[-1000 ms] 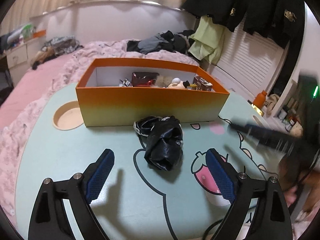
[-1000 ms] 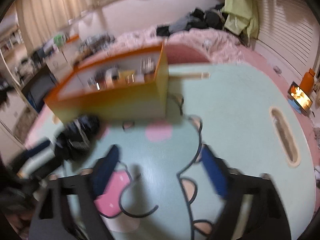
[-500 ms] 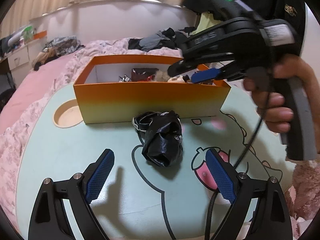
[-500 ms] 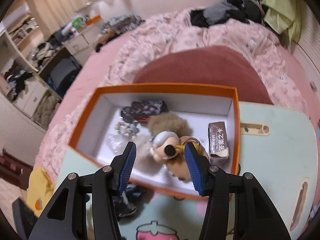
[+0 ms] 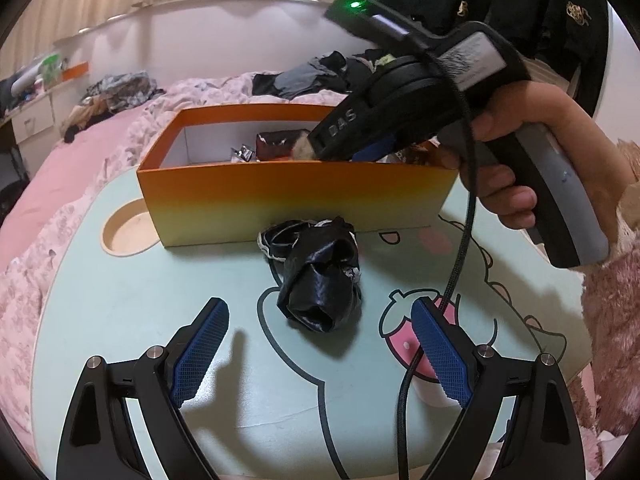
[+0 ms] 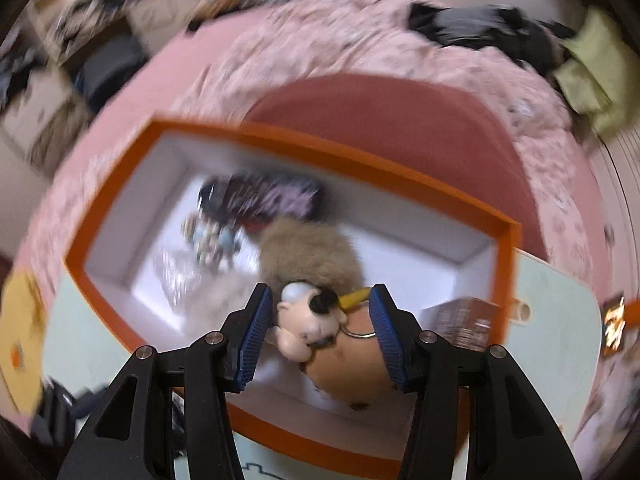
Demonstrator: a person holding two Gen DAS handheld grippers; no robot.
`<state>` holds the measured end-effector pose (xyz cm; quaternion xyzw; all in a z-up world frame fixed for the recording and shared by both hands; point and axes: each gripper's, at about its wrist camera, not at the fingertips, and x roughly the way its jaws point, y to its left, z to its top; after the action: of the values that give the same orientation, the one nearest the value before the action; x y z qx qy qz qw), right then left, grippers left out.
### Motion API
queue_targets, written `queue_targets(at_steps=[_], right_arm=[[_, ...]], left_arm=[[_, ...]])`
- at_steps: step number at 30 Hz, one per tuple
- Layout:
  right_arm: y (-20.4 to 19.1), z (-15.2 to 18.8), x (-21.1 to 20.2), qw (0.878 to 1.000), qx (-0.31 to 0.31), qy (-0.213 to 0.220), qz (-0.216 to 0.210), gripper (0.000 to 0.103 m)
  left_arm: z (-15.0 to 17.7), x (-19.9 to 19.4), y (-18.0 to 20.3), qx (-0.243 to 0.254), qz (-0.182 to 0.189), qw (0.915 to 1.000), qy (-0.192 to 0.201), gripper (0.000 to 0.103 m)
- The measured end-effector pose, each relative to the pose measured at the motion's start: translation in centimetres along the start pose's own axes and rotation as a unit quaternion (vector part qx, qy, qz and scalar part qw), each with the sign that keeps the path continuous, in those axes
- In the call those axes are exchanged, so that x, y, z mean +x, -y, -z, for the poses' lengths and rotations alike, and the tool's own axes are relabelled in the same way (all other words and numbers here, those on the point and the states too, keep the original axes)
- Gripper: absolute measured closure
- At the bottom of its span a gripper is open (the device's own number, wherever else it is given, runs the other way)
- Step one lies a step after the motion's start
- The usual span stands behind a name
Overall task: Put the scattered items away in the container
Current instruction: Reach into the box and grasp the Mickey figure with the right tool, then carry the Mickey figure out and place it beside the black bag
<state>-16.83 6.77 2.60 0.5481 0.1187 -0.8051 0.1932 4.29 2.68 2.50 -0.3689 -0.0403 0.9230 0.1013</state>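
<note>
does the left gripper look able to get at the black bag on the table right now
Probably yes. The black bag lies on the table just ahead of the left gripper, whose fingers stand wide with nothing between them. Only a hanging cable runs nearby.

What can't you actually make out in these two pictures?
- Left wrist view: much of what lies in the orange box, hidden by its near wall and the right gripper.
- Right wrist view: the small items by the box's far-left corner, smeared by motion blur.
- Right wrist view: whether the closing jaws touch the toy figure between them.
- Left wrist view: what the crumpled black bag holds.
</note>
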Motion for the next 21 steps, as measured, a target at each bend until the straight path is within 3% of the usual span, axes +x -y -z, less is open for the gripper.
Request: queue_targets(at_steps=[1,3,9,12,18,21], right_arm=[[0.0,-0.1,0.4,1.000,-0.001,-0.010,-0.006,0.064],[0.0,-0.1,0.7,1.000,-0.001,-0.016,-0.017,0.071],[-0.1,0.4,-0.4,0.999,0.020,0.008,-0.029,0.073],[0.4,0.5,-2.3,0.998,0.040,0.041,-0.041,0.073],[2.2,3.1,-9.3,0.982,0.081,0.154,-0.068,0.073],[2.4,4.6,-12.1,0.974,0.090,0.191,-0.084,0.073]], left_arm=[[0.0,0.0,-0.1,0.000,0.000,1.0000,-0.001,0.011],[0.0,0.1,-0.2,-0.003,0.002,1.0000,-0.002,0.011],[0.0,0.1,-0.3,-0.009,0.005,0.9999,-0.003,0.011],[0.0,0.1,-0.2,-0.009,0.004,0.9999,-0.002,0.011],[-0.1,-0.1,-0.3,-0.014,0.011,0.9998,0.004,0.011],[-0.1,-0.9,-0.9,-0.031,0.007,0.9988,0.036,0.011]])
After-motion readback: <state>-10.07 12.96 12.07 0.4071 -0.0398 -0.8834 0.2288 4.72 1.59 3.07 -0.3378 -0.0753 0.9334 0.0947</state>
